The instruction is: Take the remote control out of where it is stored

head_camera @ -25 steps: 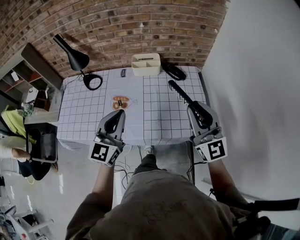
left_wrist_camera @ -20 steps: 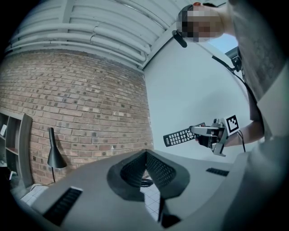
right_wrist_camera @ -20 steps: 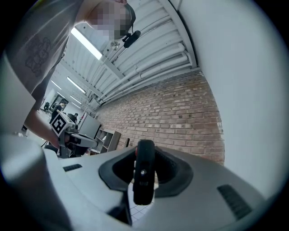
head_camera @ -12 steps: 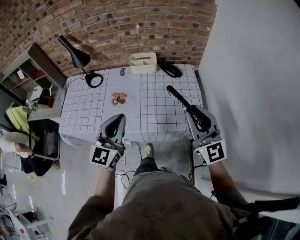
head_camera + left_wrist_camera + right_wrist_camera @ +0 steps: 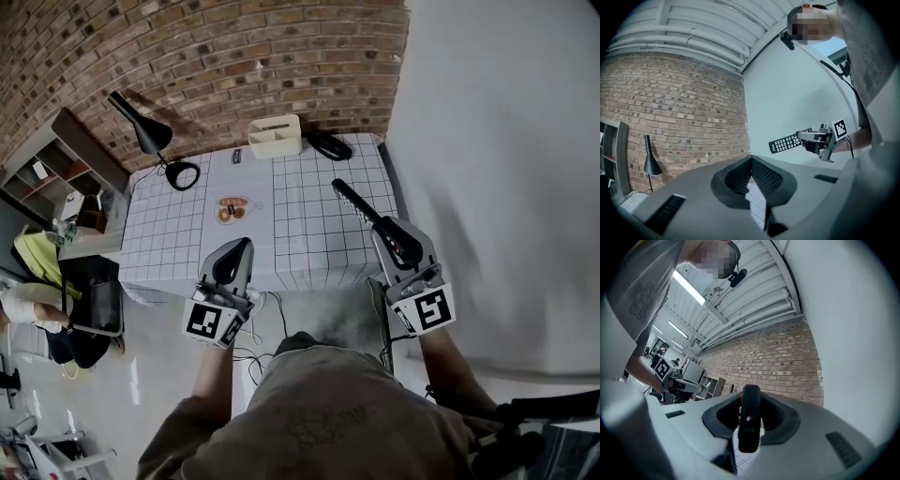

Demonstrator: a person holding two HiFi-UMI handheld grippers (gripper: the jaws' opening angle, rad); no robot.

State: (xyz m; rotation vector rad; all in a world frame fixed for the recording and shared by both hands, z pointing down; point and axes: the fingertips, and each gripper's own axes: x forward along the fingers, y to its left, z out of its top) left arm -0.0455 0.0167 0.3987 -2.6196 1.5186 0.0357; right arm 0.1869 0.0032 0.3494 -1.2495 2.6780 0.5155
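Left claw (image 5: 237, 247) first: its jaws are seen pinched together with nothing caught between them. It's held level off the near edge of the table (image 5: 309, 234), with open floor under the arm, so loads of room on that side.

Far left, a shelf unit (image 5: 58, 169) is parked against the brick wall (image 5: 234, 56), and a black desk lamp (image 5: 142, 129) is stood on the table's back left corner. A small orange-brown item (image 5: 232, 208) is laid near the middle of the checked cloth. At the back edge a beige organizer (image 5: 275, 136) is set against the bricks, with a black thing (image 5: 328, 145) just beside it; what that is can't be made out.

Right claw (image 5: 386, 225) is clamped on the remote control (image 5: 354, 200), gripped by one end. The rest of it is stuck out ahead and slightly upward over the table's right side, up in the air and well apart from the organizer. In the right gripper view it's seen end-on, squeezed between both pads.

Room is tighter on the right: the table's right edge is run close along a plain white wall (image 5: 497, 169), and the claw is held near that corner.
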